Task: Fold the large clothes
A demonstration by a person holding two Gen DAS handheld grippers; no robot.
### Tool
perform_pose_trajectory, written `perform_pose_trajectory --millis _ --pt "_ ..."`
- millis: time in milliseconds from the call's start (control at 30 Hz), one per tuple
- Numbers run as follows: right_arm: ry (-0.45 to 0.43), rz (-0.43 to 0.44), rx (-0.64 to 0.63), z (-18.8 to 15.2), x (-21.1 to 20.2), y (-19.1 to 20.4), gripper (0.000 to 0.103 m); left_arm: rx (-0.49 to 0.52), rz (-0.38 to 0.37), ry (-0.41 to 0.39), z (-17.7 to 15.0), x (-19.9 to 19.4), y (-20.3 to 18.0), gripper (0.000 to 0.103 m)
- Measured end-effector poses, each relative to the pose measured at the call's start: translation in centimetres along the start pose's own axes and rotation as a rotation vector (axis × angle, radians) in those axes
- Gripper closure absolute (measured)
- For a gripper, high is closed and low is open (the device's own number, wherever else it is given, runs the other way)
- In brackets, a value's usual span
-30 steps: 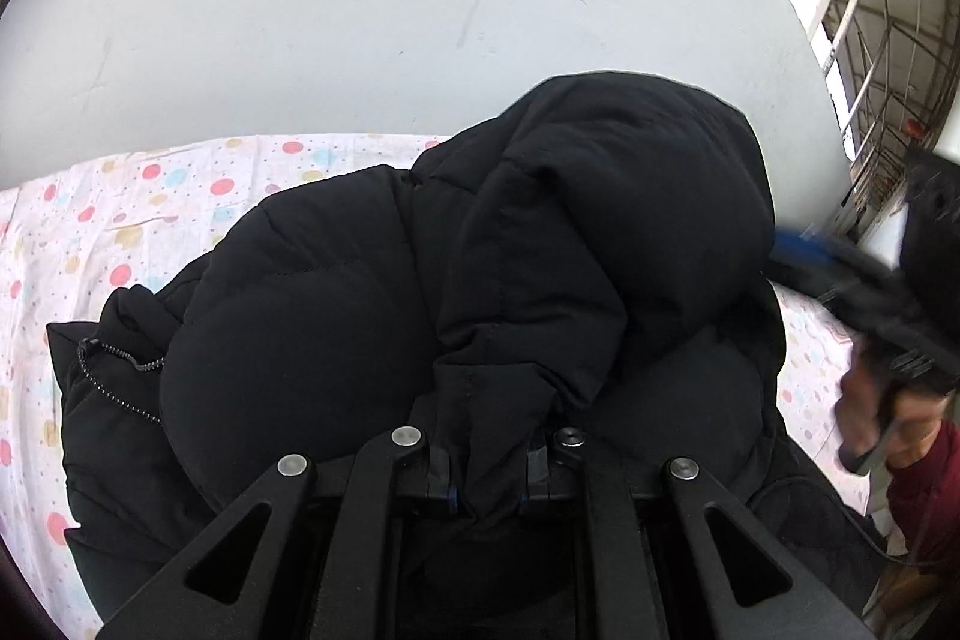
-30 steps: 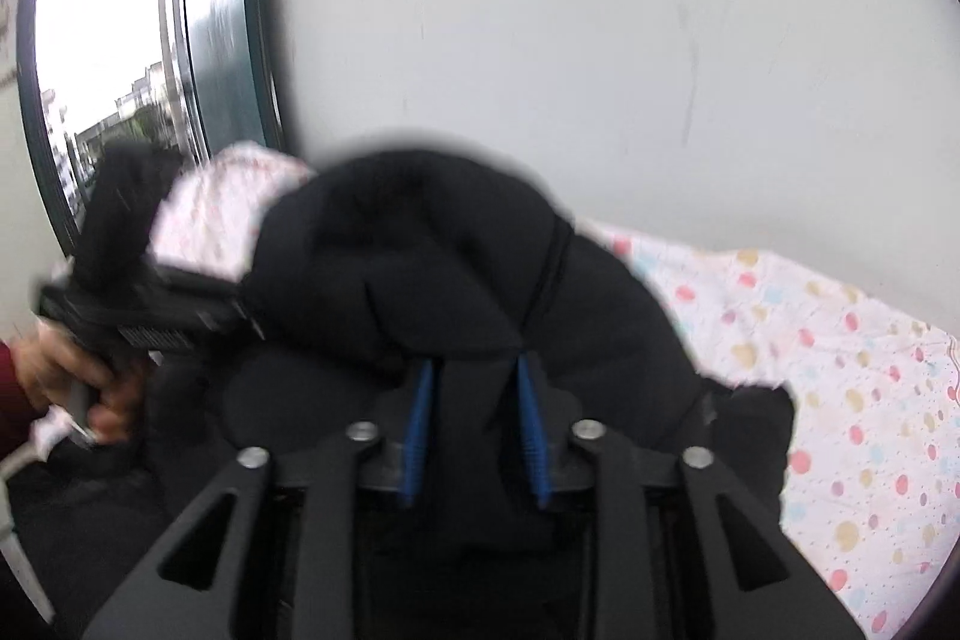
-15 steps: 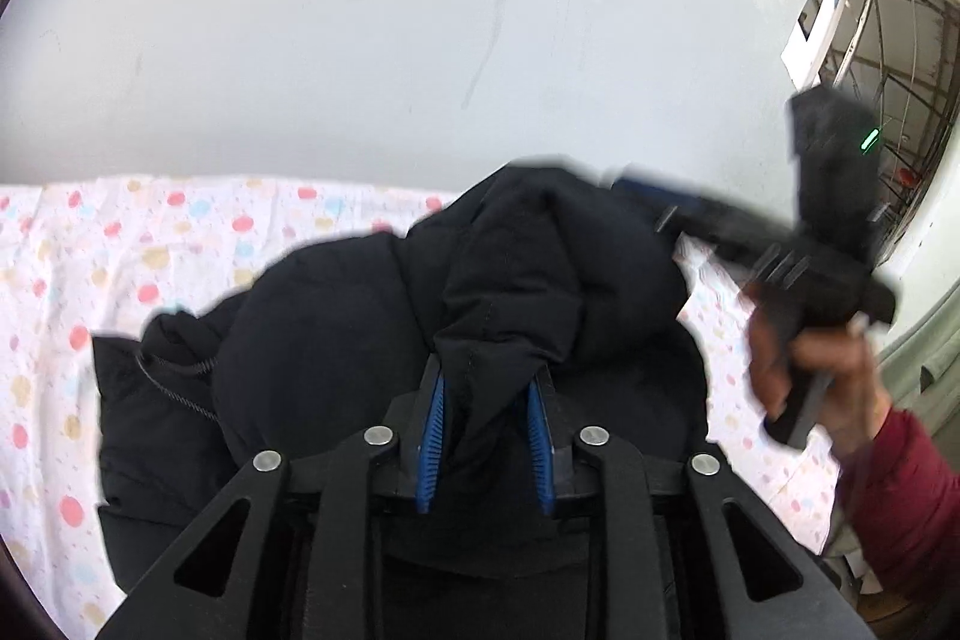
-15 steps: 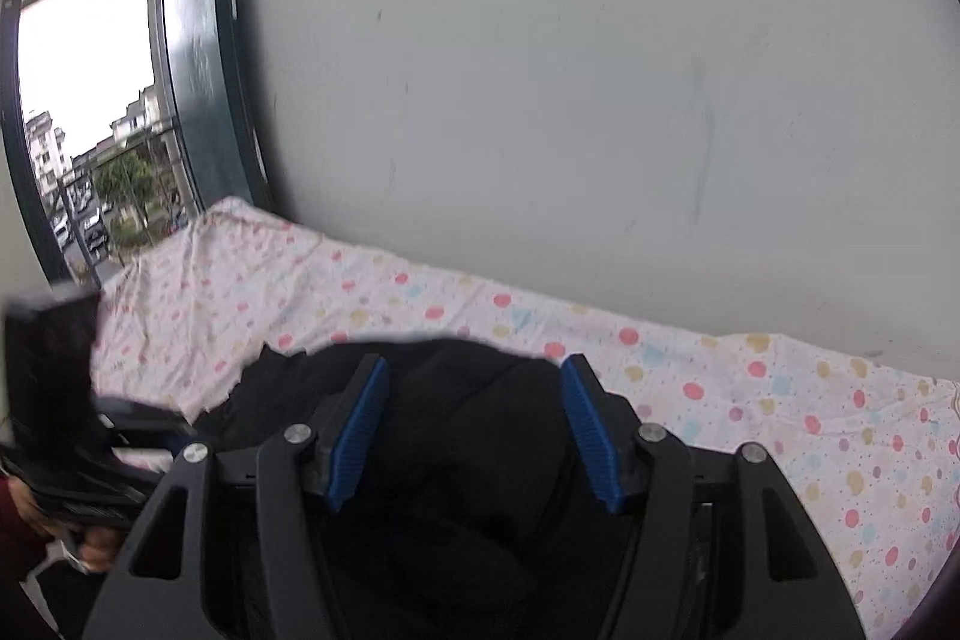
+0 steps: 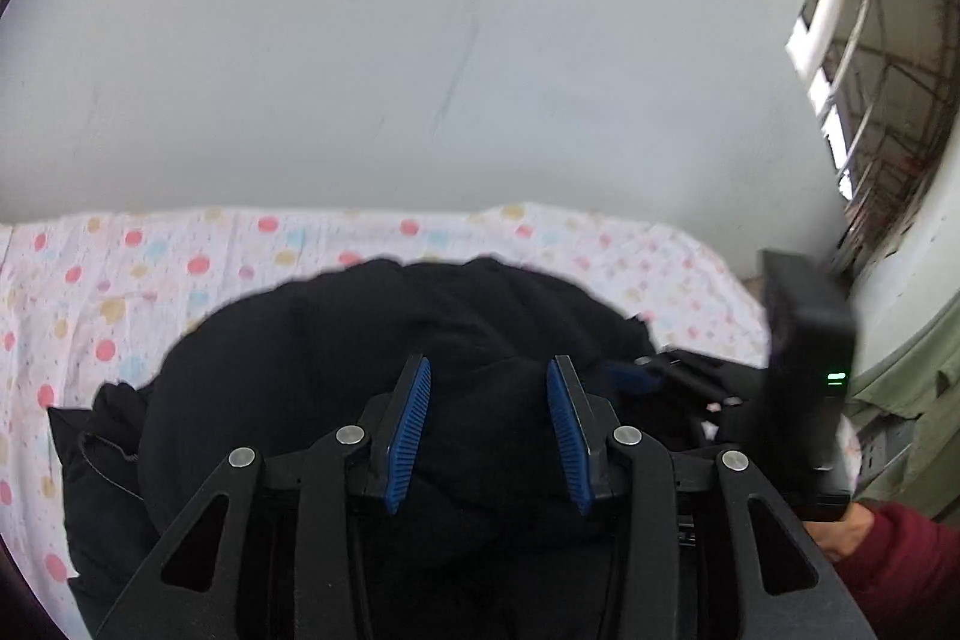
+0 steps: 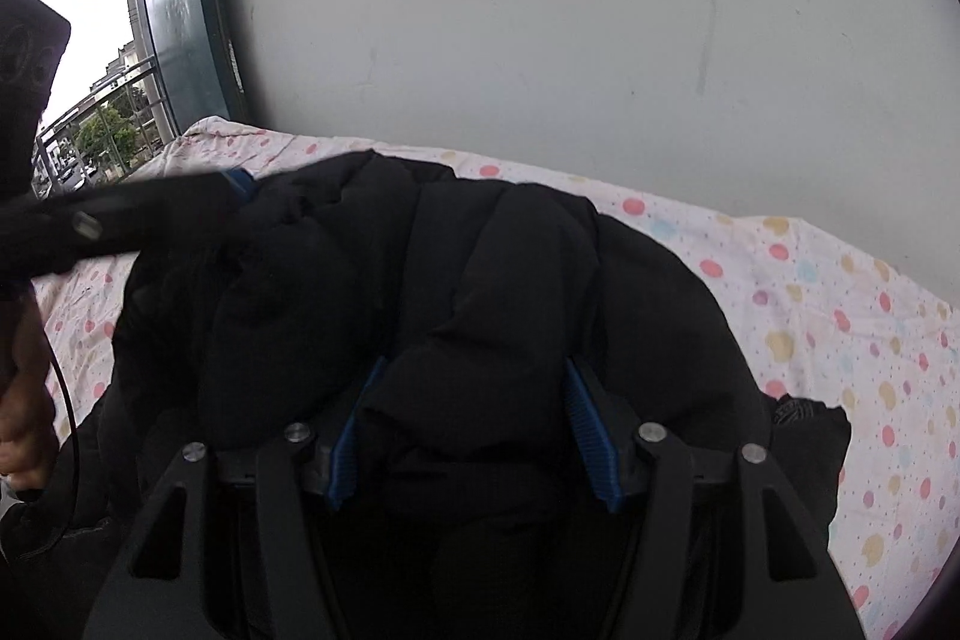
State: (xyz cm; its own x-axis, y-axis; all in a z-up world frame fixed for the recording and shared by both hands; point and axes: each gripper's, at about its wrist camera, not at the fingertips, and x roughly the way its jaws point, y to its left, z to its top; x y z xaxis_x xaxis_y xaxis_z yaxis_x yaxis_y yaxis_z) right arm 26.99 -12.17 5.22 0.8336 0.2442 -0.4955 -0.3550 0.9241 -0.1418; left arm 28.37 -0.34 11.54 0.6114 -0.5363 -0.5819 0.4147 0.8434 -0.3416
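A black puffer jacket (image 5: 336, 370) lies bunched on a bed with a polka-dot sheet (image 5: 150, 268). My left gripper (image 5: 489, 370) is open just above the jacket, its blue pads apart with jacket fabric behind them. My right gripper (image 6: 474, 376) is open too, a padded fold of the jacket (image 6: 480, 310) bulging between its blue pads. The right gripper's body (image 5: 804, 358) shows at the right of the left wrist view, and the left gripper's body (image 6: 120, 214) crosses the left of the right wrist view.
A pale wall (image 5: 420, 40) rises directly behind the bed. A window with a dark frame (image 6: 174, 10) and railing stands at the bed's end. The polka-dot sheet (image 6: 840, 310) extends around the jacket. A hand in a red sleeve (image 5: 900, 550) holds the right gripper.
Both grippers were shut on the raised jacket a second ago. They have opened and let go, and the jacket has dropped down onto the bed.
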Motion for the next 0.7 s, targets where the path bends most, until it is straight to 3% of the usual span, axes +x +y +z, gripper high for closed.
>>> perform_pose_trajectory --millis 233,433,567,700 --pt "0.042 -0.05 0.017 -1.9 1.6 -0.8 0.045 0.039 0.187 0.124 -3.1 5.3 1.8 0.061" --pt "0.098 -0.076 0.005 -3.5 3.7 -0.7 0.044 0.001 0.22 0.189 -5.5 7.4 3.3 0.061" --pt "0.132 -0.095 0.016 -3.8 4.7 -0.6 0.044 -0.014 0.243 0.212 -5.3 7.8 3.3 0.061" --pt "0.122 -0.081 0.038 -2.7 3.0 -0.5 0.044 -0.005 0.229 0.157 -4.4 5.4 2.2 0.061"
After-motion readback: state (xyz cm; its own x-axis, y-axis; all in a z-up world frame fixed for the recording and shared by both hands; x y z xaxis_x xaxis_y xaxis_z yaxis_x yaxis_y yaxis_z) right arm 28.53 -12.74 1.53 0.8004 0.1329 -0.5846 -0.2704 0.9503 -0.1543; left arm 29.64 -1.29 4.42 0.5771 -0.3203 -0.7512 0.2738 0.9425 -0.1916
